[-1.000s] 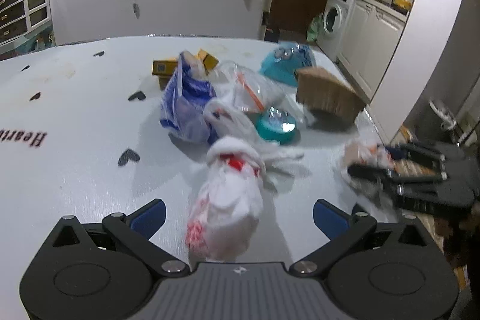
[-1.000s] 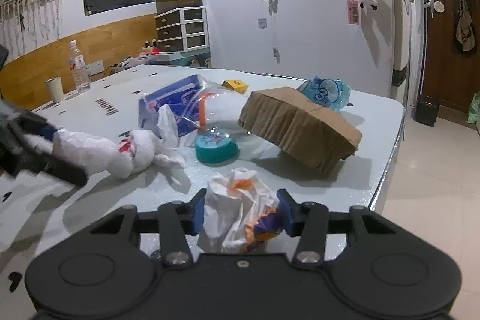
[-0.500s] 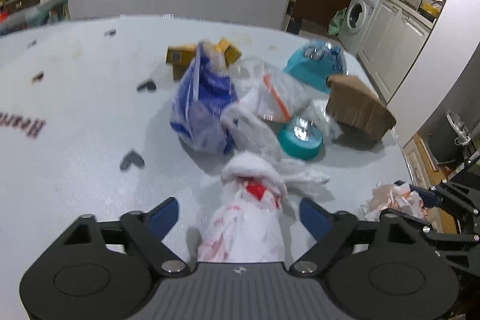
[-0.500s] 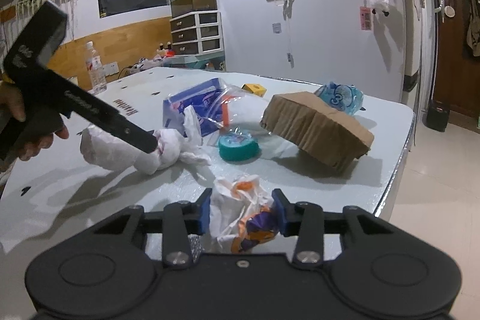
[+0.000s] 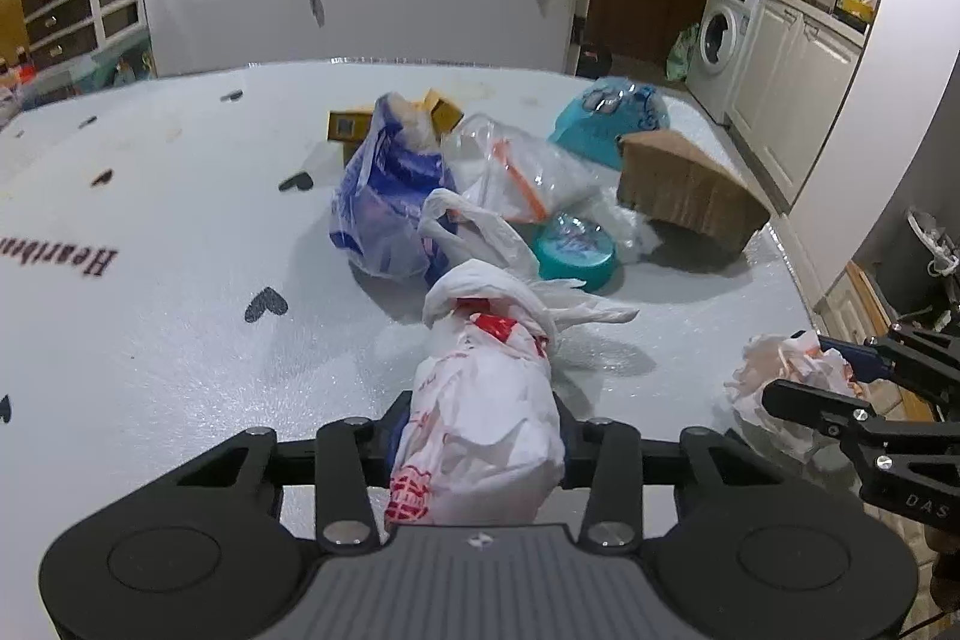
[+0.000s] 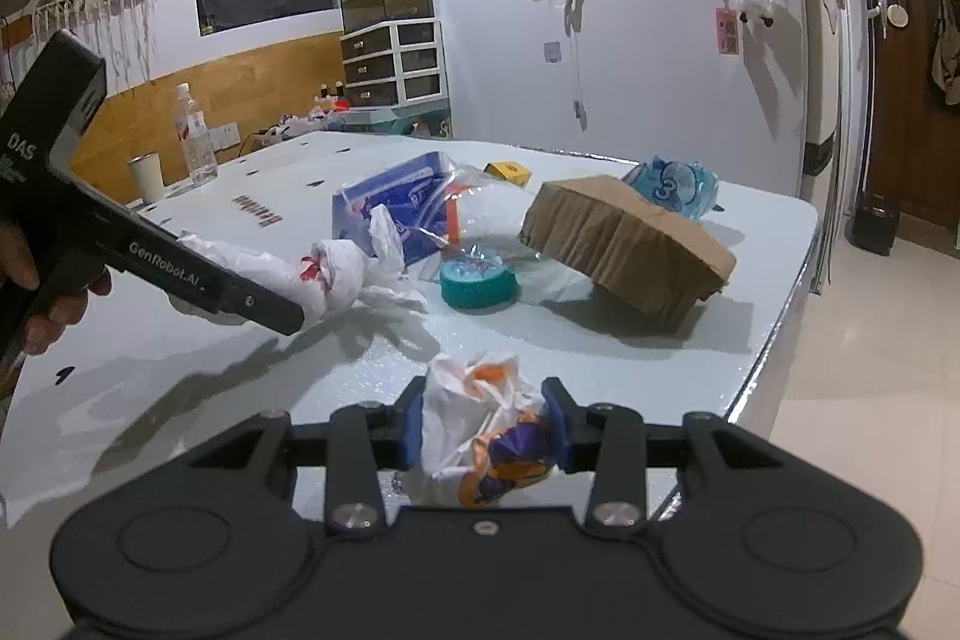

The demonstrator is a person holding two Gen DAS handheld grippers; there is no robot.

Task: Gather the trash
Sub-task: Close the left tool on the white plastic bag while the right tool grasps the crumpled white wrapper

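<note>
While both wads lie on the white table [image 5: 150, 340] | left gripper [image 5: 477, 430] closing around the tied white bag [image 5: 486, 400], lower centre | right gripper [image 6: 483, 430] pinches the crumpled wrapper [image 6: 486, 436], ready for lifting | only the right view shows a hand [image 6: 36, 292] at far left.
</note>
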